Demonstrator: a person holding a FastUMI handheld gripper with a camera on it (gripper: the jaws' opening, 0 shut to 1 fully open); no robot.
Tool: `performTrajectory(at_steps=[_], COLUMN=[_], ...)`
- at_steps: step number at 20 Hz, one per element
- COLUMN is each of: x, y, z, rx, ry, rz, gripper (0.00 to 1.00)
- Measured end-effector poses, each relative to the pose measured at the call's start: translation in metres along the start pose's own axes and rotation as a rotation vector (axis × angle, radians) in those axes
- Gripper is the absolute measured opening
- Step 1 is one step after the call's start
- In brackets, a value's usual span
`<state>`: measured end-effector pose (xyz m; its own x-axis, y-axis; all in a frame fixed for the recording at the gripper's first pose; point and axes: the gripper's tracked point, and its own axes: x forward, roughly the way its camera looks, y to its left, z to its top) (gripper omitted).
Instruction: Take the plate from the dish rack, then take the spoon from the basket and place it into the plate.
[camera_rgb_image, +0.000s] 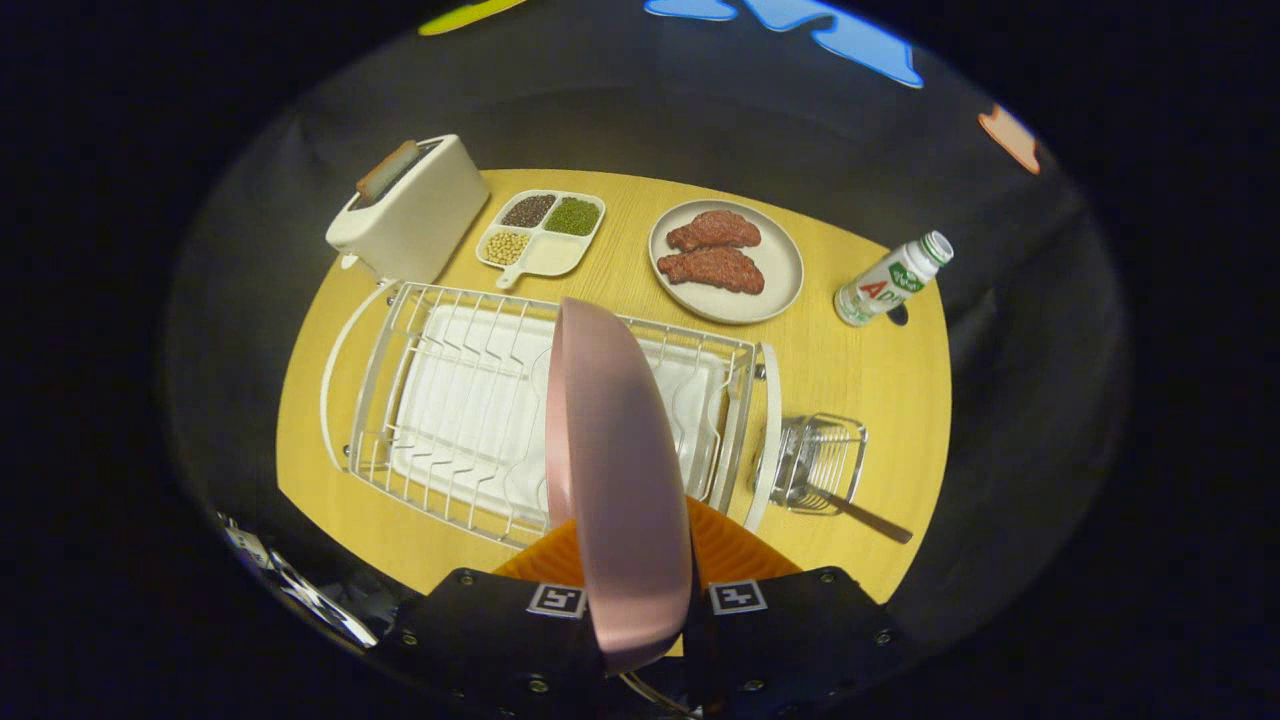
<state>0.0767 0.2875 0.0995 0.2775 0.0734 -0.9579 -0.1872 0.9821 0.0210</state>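
A pink plate (615, 460) stands on edge between my fingers, and my gripper (640, 555) is shut on its rim. The plate is lifted clear above the white wire dish rack (420, 400), which lies below and beyond it on the yellow table. To the right of the rack hangs a small wire basket (825, 460). A spoon (850, 505) lies in it, its dark handle sticking out toward the table's near right edge. The plate hides the middle of the rack.
Beyond the rack stand a white toaster (415, 210) with a slice in it, a divided dish of beans (542, 232), a plate with two pieces of meat (725, 262) and a small bottle (892, 280). Bare table (860, 370) lies between basket and bottle.
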Motion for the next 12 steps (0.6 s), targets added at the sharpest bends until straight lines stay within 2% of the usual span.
performTrajectory(at_steps=[5,12], x=[-0.015,-0.014], y=[0.001,0.020], z=[-0.057,-0.105], rx=[0.167,0.325], ry=[0.004,-0.038], rz=[0.203,0.445], gripper=[0.30,0.30])
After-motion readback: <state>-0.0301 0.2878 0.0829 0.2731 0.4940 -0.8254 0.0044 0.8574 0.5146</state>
